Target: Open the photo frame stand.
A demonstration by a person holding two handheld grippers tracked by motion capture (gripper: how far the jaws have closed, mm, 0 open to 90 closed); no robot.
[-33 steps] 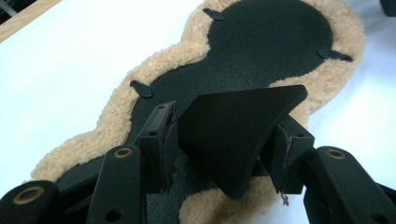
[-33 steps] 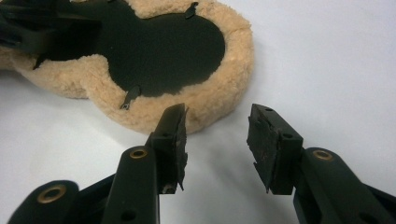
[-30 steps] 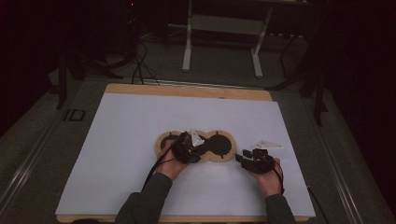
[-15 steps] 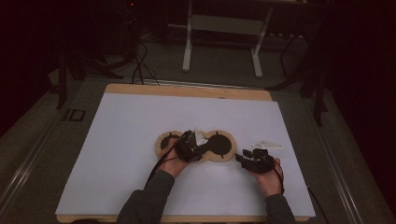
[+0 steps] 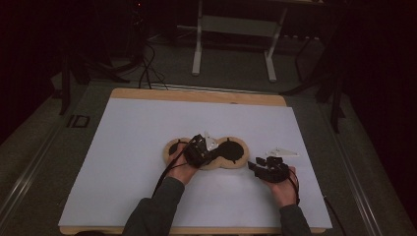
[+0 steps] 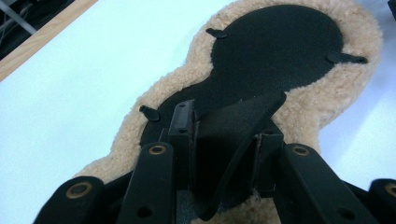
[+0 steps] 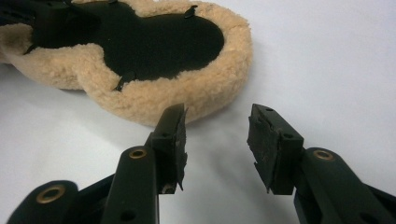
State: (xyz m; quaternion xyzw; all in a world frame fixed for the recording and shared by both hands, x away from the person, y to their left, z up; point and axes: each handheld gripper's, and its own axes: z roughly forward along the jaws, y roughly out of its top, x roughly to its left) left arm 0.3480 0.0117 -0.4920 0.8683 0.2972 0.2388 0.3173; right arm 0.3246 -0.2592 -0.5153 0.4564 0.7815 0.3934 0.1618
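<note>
High view: white table [image 5: 123, 162] (dark room) — left gripper [image 5: 199, 150] closing, clamps fleece pad's [image 5: 172, 147] flap; right gripper [image 5: 268, 169] released.

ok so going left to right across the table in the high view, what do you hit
bare white table cover → left tool over the fleece-edged black pad, its jaws just closing on a lifted black flap → right tool, open, on the white cover
</note>
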